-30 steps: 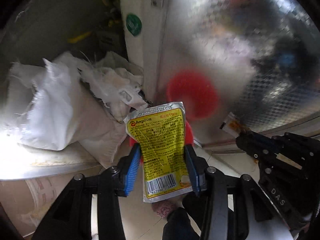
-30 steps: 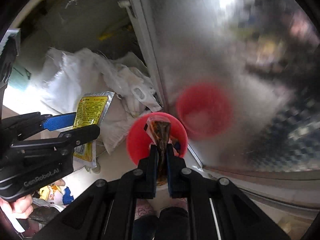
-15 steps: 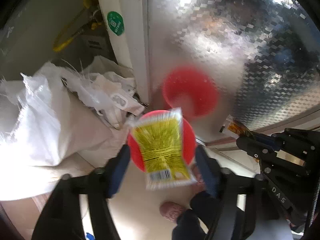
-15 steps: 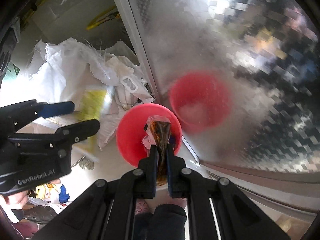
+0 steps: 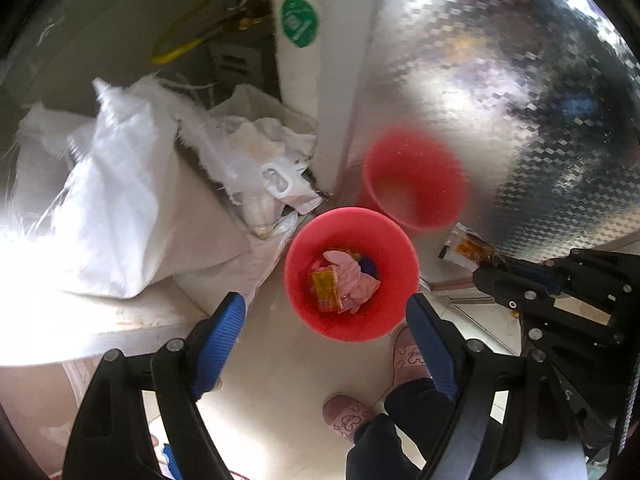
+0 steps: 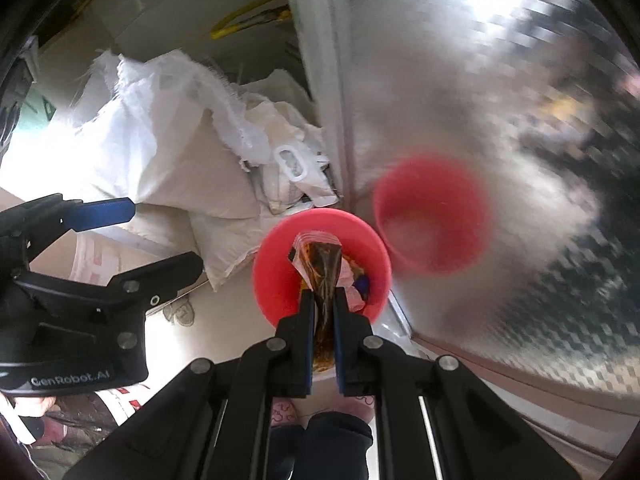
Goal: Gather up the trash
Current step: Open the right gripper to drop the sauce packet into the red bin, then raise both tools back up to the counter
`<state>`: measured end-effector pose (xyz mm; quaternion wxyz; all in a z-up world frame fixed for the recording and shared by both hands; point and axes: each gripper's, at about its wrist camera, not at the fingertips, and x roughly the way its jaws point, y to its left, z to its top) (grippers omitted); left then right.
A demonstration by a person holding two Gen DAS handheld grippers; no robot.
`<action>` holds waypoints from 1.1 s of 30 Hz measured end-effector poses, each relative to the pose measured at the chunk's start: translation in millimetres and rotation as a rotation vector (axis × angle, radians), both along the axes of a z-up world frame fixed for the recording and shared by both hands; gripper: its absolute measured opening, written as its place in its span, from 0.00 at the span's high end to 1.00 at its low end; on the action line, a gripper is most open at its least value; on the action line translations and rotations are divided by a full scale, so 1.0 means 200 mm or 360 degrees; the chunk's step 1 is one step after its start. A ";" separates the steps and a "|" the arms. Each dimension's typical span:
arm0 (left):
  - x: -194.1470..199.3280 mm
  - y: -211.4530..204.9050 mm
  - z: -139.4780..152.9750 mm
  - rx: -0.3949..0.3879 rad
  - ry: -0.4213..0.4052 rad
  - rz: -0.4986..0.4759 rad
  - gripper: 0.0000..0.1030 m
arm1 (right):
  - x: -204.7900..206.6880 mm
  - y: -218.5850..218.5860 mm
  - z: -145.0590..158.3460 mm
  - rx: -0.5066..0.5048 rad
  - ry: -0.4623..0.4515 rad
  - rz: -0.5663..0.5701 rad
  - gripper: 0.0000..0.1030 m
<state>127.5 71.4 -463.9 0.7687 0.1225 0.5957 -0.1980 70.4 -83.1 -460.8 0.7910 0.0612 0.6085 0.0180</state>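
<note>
A reflective metal panel (image 5: 500, 92) stood behind the work area and mirrored the bin as a red blur. White woven sacks (image 5: 120, 208) lay heaped to its left, apart from the task items.

The red bin (image 5: 352, 274) stood on the pale floor, just beside the panel, directly below both tools; this position let released trash fall straight in. It held a yellow packet (image 5: 326, 290), a pink glove (image 5: 354, 280) and a small blue item.

The left gripper (image 5: 326, 316) pointed steeply down over the bin. Its jaws had just been opening and stood wide apart, with nothing between them.

The right gripper (image 6: 323, 312) was clamped on a clear sachet of brown sauce (image 6: 322, 270), which hung above the bin opening. Judged from this, the sachet was positioned for release as the next item.
</note>
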 end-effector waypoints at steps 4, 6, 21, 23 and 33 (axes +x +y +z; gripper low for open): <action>0.00 0.06 -0.01 0.0019 -0.0001 0.0074 0.21 | 0.04 0.06 -0.01 -0.0008 -0.0004 0.0088 0.93; 0.00 0.10 -0.02 0.0022 0.0011 0.0119 0.21 | 0.06 0.08 -0.02 -0.0020 -0.0005 0.0126 0.93; -0.03 0.22 -0.02 0.0011 0.0034 0.0302 0.21 | 0.09 0.19 -0.02 -0.0140 0.0001 0.0198 0.54; -0.03 0.23 0.00 0.0007 0.0033 0.0309 0.21 | 0.08 0.19 0.00 -0.0142 0.0007 0.0200 0.52; -0.15 0.27 0.29 -0.0019 -0.0014 0.0283 0.21 | -0.04 0.22 0.27 -0.0195 -0.0048 0.0130 0.45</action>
